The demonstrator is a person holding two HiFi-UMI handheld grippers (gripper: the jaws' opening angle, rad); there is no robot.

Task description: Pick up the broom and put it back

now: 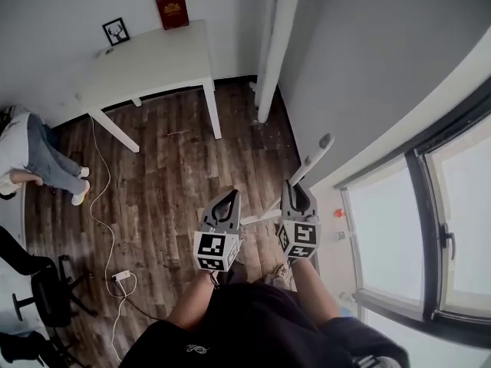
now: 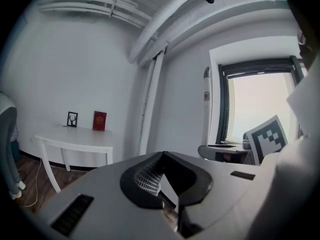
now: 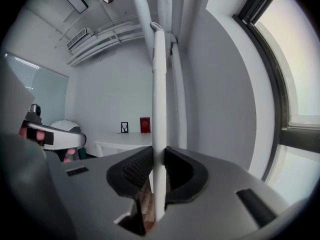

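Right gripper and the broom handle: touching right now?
Touching. In the right gripper view, both pads of the right gripper press on the white broom handle standing between them.

Daylight from the glaring window [image 1: 391,236]; fisheye edges seem dark.

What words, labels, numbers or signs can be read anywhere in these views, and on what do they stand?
Nothing is legible.
Red plaque on the white table: gold print, too small to read.
Broom handle: small dark mark, too blurred to read.
Left tool and right tool: square black-and-white marker patterns, no letters.
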